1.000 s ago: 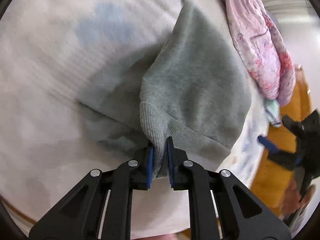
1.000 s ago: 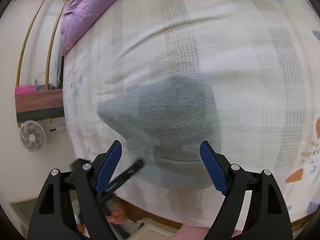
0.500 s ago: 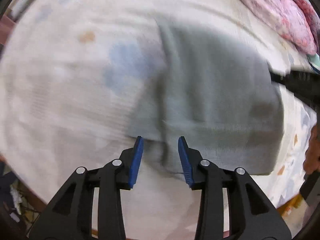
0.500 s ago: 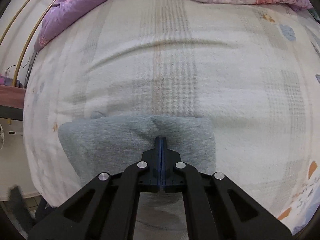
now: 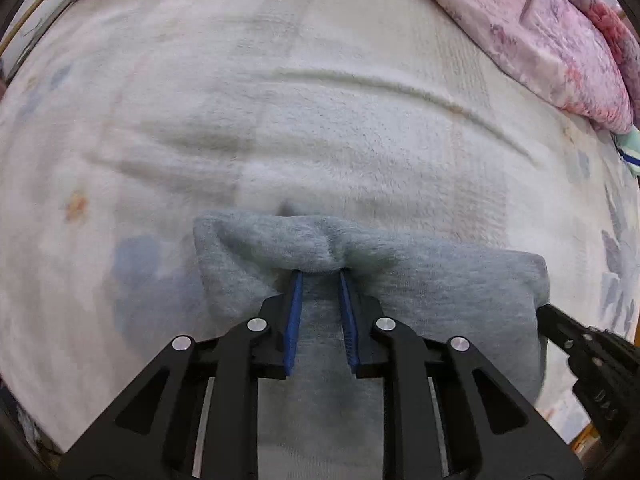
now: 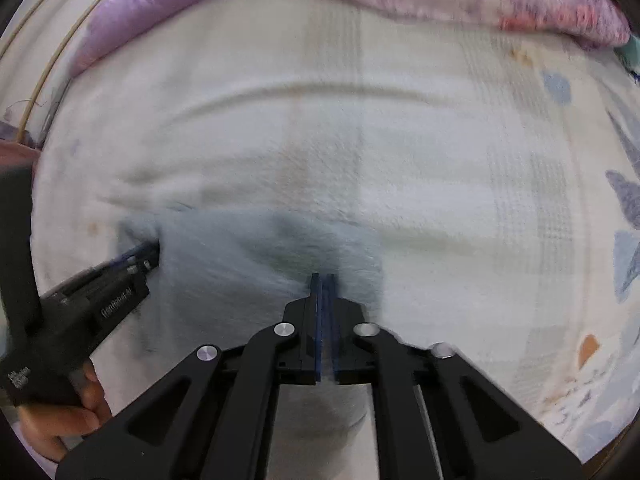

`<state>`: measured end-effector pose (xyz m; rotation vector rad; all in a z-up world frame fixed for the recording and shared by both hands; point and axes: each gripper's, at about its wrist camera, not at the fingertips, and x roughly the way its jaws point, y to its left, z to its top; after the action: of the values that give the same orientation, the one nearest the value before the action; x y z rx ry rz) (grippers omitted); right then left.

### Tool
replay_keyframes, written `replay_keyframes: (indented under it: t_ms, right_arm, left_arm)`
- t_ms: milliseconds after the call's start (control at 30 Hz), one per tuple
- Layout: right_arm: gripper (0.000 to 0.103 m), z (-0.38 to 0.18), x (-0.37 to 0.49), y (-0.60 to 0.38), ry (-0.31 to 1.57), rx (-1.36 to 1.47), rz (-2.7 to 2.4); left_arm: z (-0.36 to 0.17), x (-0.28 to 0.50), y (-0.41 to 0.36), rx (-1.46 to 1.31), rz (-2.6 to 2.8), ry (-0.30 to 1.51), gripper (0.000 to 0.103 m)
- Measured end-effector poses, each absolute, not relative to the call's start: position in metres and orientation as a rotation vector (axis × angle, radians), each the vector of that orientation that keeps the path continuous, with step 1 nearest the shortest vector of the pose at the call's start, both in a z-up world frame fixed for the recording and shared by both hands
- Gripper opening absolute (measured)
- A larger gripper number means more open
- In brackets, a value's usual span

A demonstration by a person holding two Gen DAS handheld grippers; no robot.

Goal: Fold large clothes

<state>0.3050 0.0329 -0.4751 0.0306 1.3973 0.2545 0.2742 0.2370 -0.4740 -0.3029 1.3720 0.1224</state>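
The cream blanket [image 5: 320, 128] covers the bed from edge to edge, with a pink floral quilt [image 5: 560, 32] bunched along its far side and a purple one [image 6: 160, 4] at the far left corner in the right wrist view; on the near part of the blanket lies the grey garment [image 5: 420, 292], already gathered into a compact, thick bundle, its far edge puckered into a small ridge.

The left gripper [image 5: 320, 276] has its jaws drawn in on that ridge near the bundle's left end; they have just been closing, a hump of grey fleece stands between the blue pads [image 5: 294, 312], and they appear to be pinching it; the right gripper [image 6: 322, 280] stands at the bundle's right end with its jaws pressed together on a thin layer of the same cloth, though motion blur softens the exact bite.

I judge this to be a late fold: both far corners are taken, and the next move looks like lifting them together and carrying the edge toward the near side, or dragging the bundle square; that calls for both hands to travel evenly and keep the layers stacked, since the thick fleece in the left pinch could slip or pull one layer loose.
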Motion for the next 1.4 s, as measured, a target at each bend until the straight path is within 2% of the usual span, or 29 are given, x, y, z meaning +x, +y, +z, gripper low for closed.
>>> replay_keyframes:
  t_ms: [133, 233, 267, 333, 400, 500, 567, 700, 733, 767, 800, 833, 867, 900, 967, 1067, 1167, 1400]
  right_arm:
    - [0.0, -0.474, 0.305, 0.033, 1.372, 0.014, 0.275]
    - [0.0, -0.456, 0.294, 0.024, 1.391, 0.052, 0.285]
    - [0.006, -0.45, 0.286, 0.022, 1.394, 0.051, 0.299]
    - [0.006, -0.447, 0.27, 0.019, 1.411, 0.046, 0.314]
    - [0.006, -0.45, 0.25, 0.01, 1.385, 0.068, 0.284]
    - [0.008, -0.457, 0.235, 0.001, 1.38, 0.125, 0.257]
    - [0.008, -0.457, 0.226, -0.001, 1.417, 0.16, 0.261]
    - [0.008, -0.46, 0.218, 0.006, 1.403, 0.092, 0.272]
    - [0.009, -0.459, 0.22, 0.006, 1.427, 0.1, 0.279]
    - [0.011, -0.458, 0.222, 0.005, 1.445, 0.104, 0.287]
    - [0.013, -0.457, 0.224, 0.002, 1.464, 0.113, 0.297]
    - [0.026, -0.455, 0.228, 0.0, 1.497, 0.129, 0.302]
    - [0.073, -0.456, 0.229, -0.002, 1.521, 0.135, 0.295]
    - [0.097, -0.455, 0.229, -0.006, 1.523, 0.145, 0.29]
    - [0.095, -0.449, 0.228, -0.008, 1.471, 0.15, 0.333]
    - [0.095, -0.455, 0.232, -0.003, 1.498, 0.092, 0.363]
    - [0.095, -0.467, 0.239, -0.007, 1.542, 0.18, 0.393]
    - [0.095, -0.484, 0.27, -0.006, 1.543, 0.251, 0.439]
  left_arm:
    - [-0.472, 0.279, 0.234, -0.253, 0.111, 1.378, 0.018]
    - [-0.445, 0.261, 0.235, -0.244, 0.134, 1.368, 0.018]
    - [-0.437, 0.255, 0.234, -0.237, 0.137, 1.357, 0.019]
    - [-0.423, 0.233, 0.229, -0.222, 0.129, 1.342, 0.019]
    - [-0.428, 0.212, 0.223, -0.233, 0.104, 1.369, 0.019]
    - [-0.472, 0.176, 0.215, -0.228, 0.098, 1.451, 0.018]
    - [-0.473, 0.161, 0.216, -0.251, 0.116, 1.407, 0.018]
    - [-0.467, 0.148, 0.221, -0.312, 0.132, 1.432, 0.019]
    - [-0.465, 0.145, 0.222, -0.309, 0.132, 1.442, 0.027]
    - [-0.465, 0.142, 0.225, -0.31, 0.137, 1.463, 0.043]
    - [-0.464, 0.14, 0.228, -0.318, 0.141, 1.471, 0.047]
    - [-0.463, 0.138, 0.232, -0.339, 0.128, 1.468, 0.049]
    - [-0.46, 0.137, 0.236, -0.354, 0.113, 1.462, 0.053]
    - [-0.455, 0.138, 0.243, -0.368, 0.093, 1.451, 0.056]
    - [-0.448, 0.141, 0.253, -0.358, 0.086, 1.431, 0.063]
    - [-0.441, 0.151, 0.269, -0.371, 0.089, 1.411, 0.065]
    - [-0.442, 0.161, 0.282, -0.426, 0.067, 1.39, 0.07]
    - [-0.469, 0.189, 0.313, -0.532, 0.038, 1.365, 0.071]
